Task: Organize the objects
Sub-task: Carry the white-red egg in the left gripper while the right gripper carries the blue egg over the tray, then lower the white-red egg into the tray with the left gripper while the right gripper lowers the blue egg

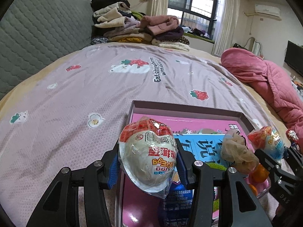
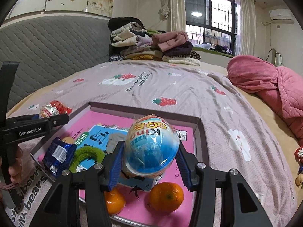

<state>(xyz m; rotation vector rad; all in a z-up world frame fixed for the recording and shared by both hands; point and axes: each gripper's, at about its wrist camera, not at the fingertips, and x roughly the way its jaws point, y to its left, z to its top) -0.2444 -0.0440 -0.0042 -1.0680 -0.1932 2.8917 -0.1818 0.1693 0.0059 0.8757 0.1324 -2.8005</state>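
Left gripper [image 1: 147, 162] clamps a red-topped wrapped egg [image 1: 146, 151]; right gripper [image 2: 149, 162] clamps a blue-topped egg [image 2: 151, 145]. Both hang above the open box [image 2: 200, 130] on the bed [image 2: 189, 87], right one over its middle, left at its near-left edge.

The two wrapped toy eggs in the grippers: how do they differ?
The egg in the left gripper has a red and white shell; the egg in the right gripper is blue and white with an orange top. The red egg's loose wrapper hangs below it; the blue egg's wrapper lies tighter. Both sit clamped between blue pads above the pink tray.
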